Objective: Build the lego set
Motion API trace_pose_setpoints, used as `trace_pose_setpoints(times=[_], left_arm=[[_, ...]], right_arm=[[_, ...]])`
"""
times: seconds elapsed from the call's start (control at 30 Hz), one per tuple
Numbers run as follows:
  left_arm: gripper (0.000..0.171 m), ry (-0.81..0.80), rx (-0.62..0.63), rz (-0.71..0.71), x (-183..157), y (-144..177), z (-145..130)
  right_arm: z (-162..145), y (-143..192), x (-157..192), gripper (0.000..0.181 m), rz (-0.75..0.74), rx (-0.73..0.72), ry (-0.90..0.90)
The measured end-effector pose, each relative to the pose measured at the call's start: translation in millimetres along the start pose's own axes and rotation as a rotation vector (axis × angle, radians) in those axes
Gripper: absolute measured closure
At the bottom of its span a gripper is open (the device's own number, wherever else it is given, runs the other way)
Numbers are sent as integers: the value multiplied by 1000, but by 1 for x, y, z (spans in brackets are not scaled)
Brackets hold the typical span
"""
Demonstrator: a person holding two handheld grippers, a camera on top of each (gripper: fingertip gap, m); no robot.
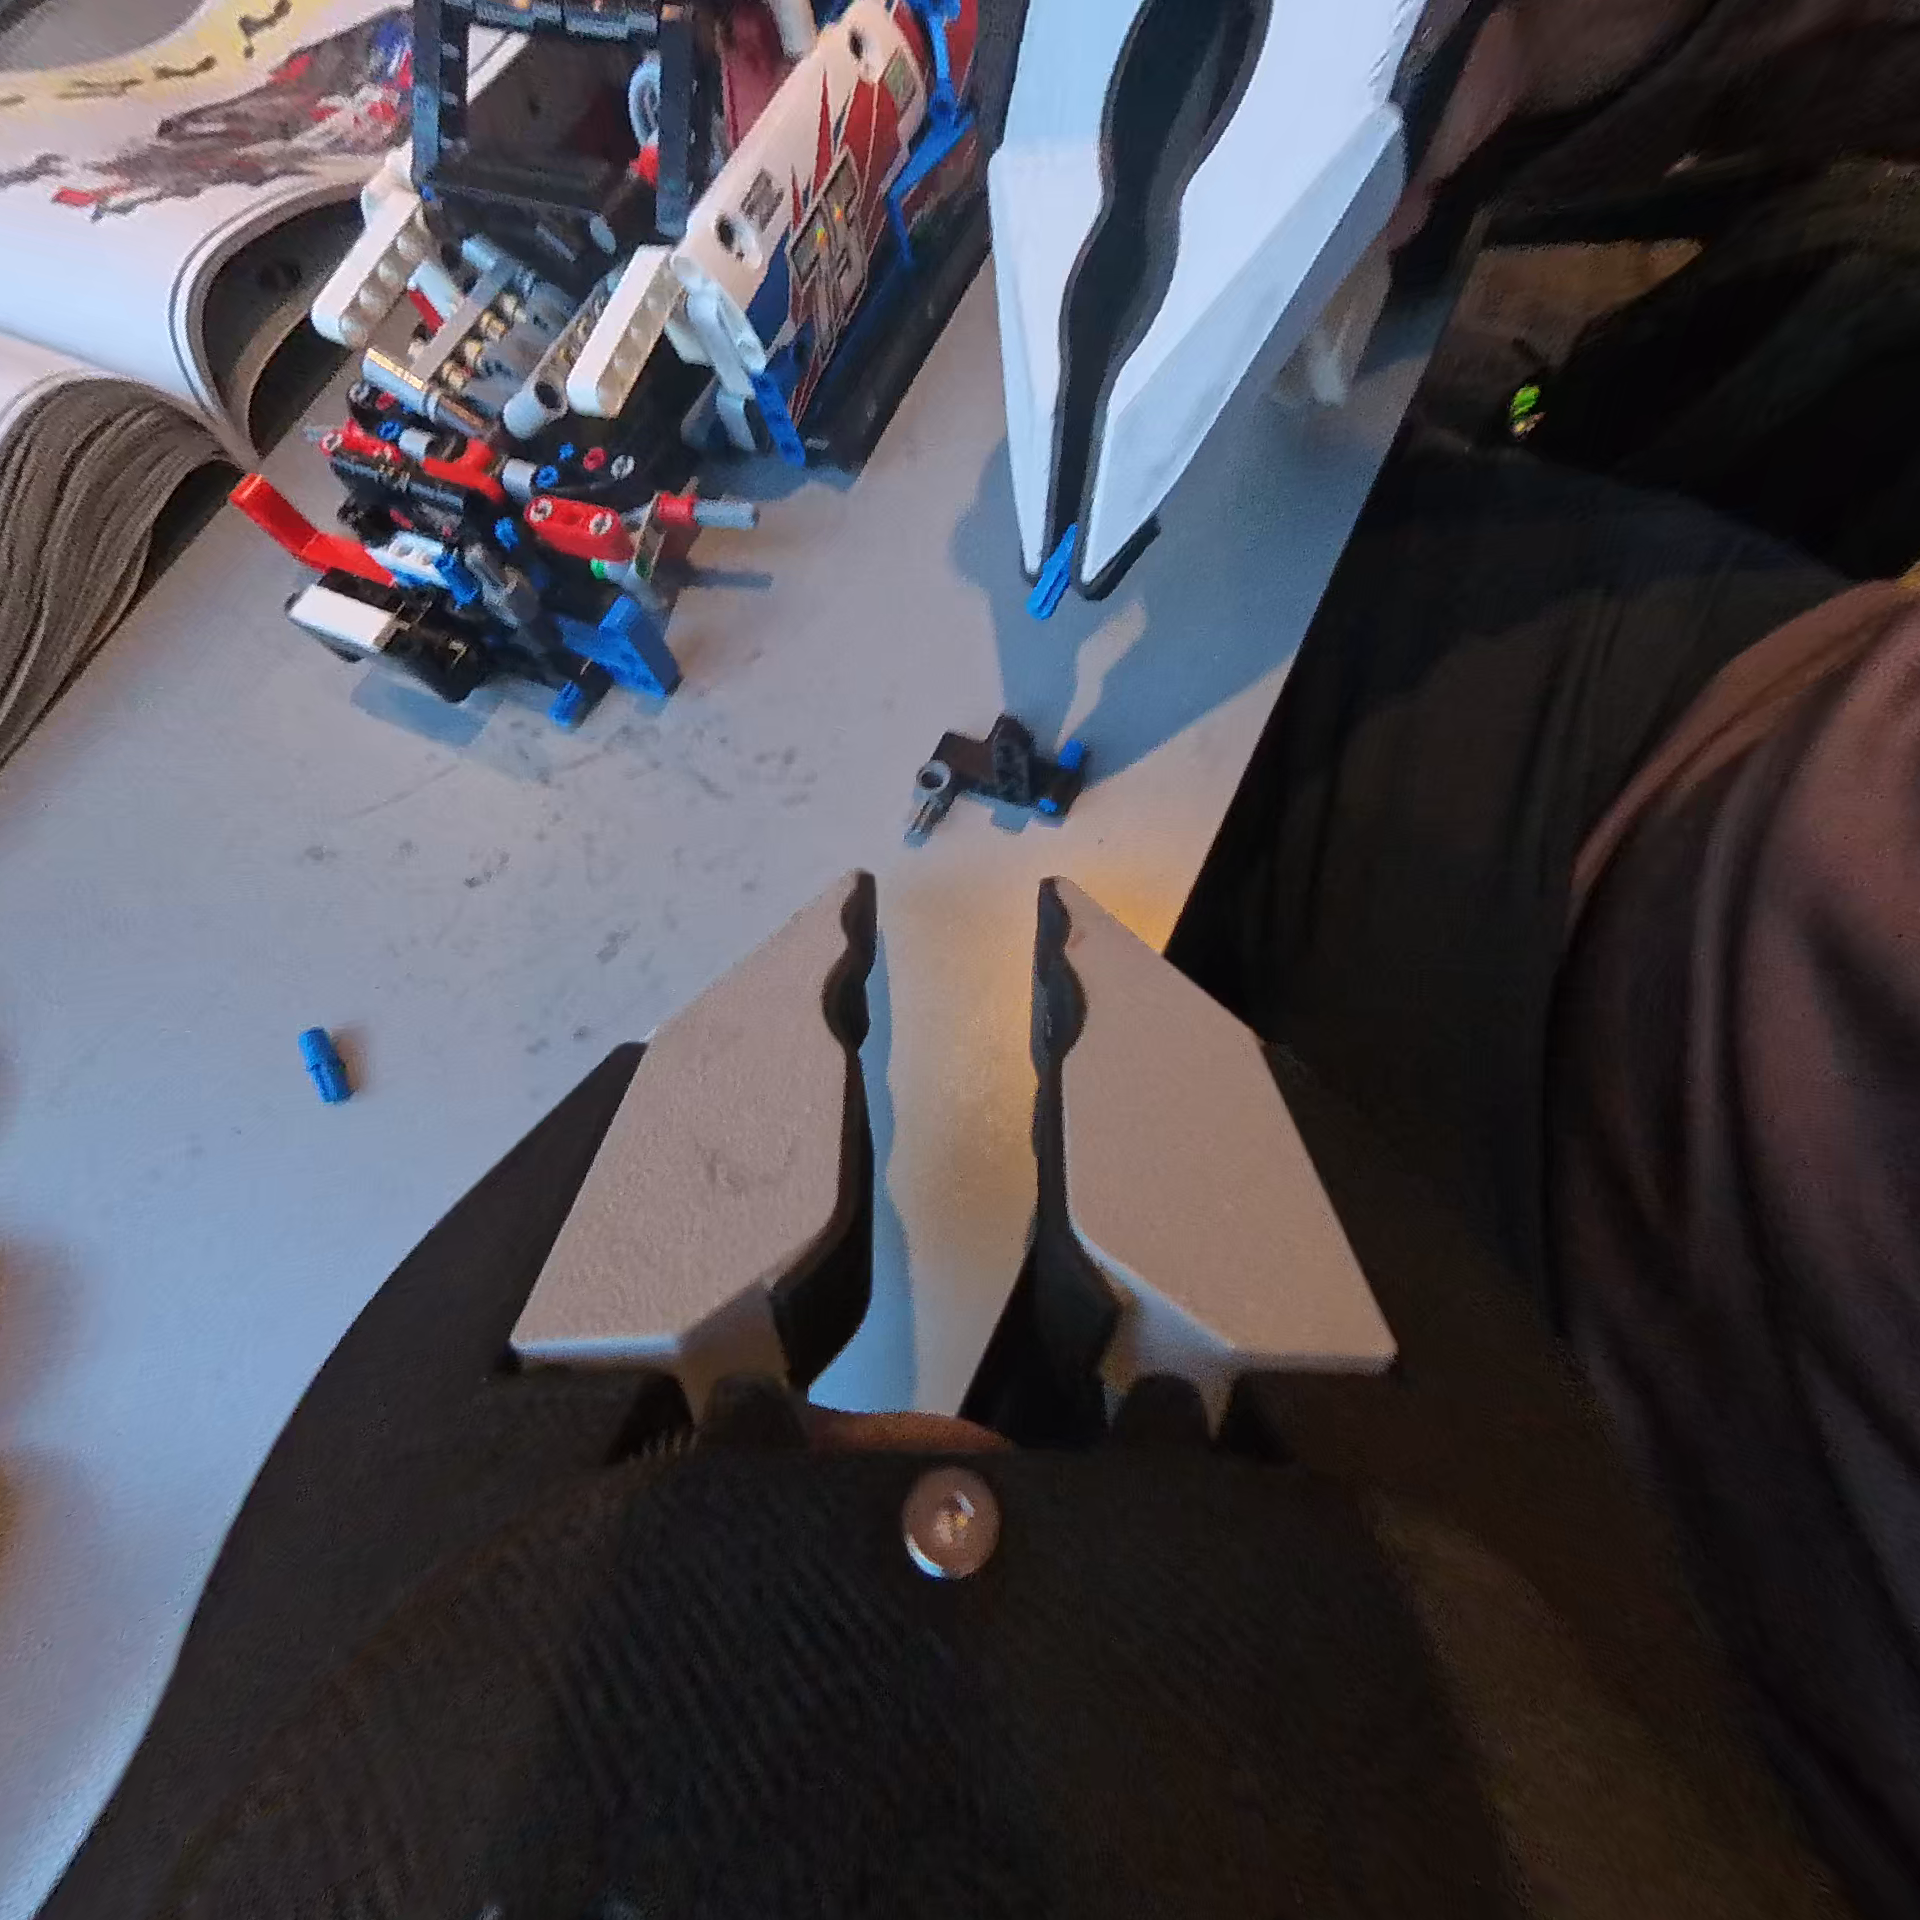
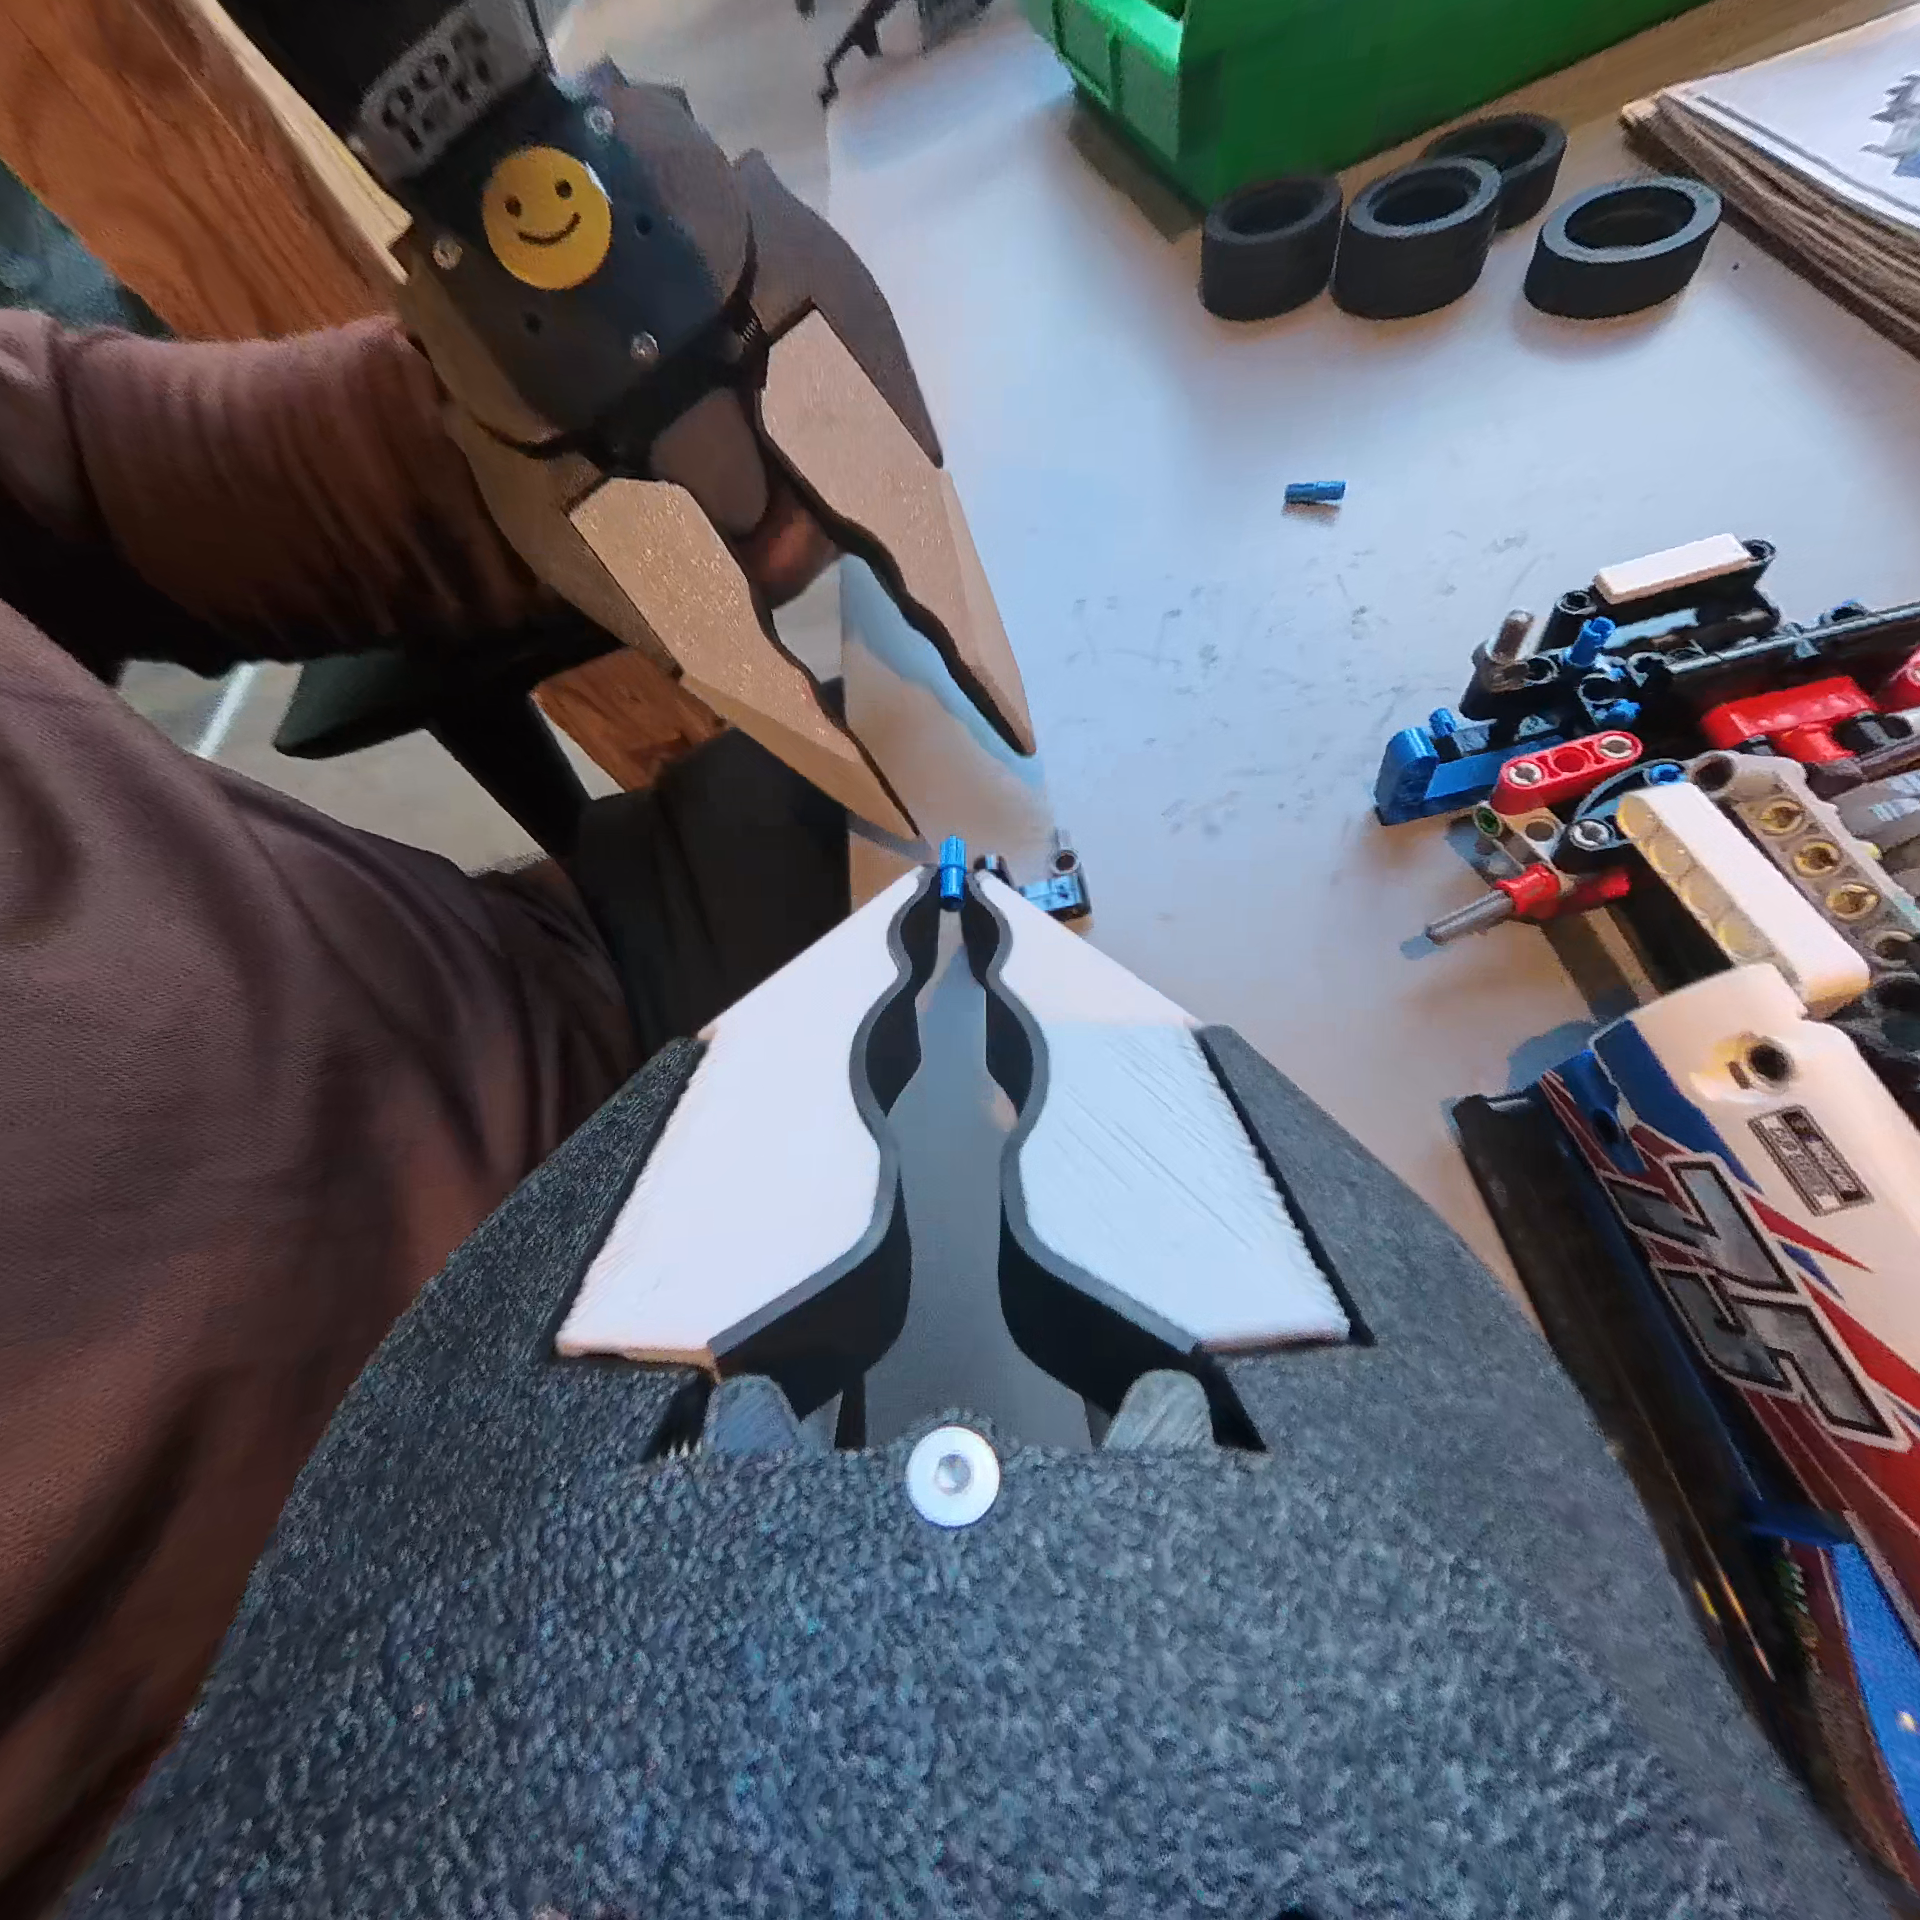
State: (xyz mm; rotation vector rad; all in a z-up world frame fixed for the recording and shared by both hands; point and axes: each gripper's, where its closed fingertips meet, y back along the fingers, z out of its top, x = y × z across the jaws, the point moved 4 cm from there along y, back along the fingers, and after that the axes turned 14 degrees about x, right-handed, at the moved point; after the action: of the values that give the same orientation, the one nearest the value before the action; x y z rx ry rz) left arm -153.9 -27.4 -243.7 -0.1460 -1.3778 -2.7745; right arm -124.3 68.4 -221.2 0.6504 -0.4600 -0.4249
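My right gripper (image 2: 951, 883) is shut on a small blue pin (image 2: 950, 871), held upright above the table; it also shows in the left wrist view (image 1: 1058, 580) with the pin (image 1: 1051, 584) at its tips. My left gripper (image 1: 956, 883) is open and empty near the table's edge, and shows in the right wrist view (image 2: 971, 790). A small black piece with a grey connector and blue pins (image 1: 992, 774) lies on the table between the two grippers (image 2: 1055, 888). The partly built red, white, blue and black car (image 1: 582, 343) stands further along the table (image 2: 1704, 935).
A loose blue pin (image 1: 325, 1062) lies on the table (image 2: 1314, 491). An open instruction booklet (image 1: 114, 260) lies beside the model. Several black tyres (image 2: 1403, 234) and a green bin (image 2: 1299, 73) stand at the back. A person's sleeve (image 2: 208, 1039) and the table edge are close by. One gripper's finger ends stand about 5 cm off the other's.
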Motion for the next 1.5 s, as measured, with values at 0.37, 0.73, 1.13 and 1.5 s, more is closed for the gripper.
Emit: trace_pose_setpoints(times=[0.37,0.73,1.13,1.5], left_arm=[[157,-40,-131,-144,-23,9,45],[171,-82,-145,-192,-28,9,48],[171,-113,-141,-176,-30,8,46],[171,-114,-113,-179,-31,7,41]], right_arm=[[1,5,13,178,88,-46,49],[0,10,19,178,83,-43,137],[-4,12,19,177,20,-4,207],[-6,8,21,176,-15,24,244]])
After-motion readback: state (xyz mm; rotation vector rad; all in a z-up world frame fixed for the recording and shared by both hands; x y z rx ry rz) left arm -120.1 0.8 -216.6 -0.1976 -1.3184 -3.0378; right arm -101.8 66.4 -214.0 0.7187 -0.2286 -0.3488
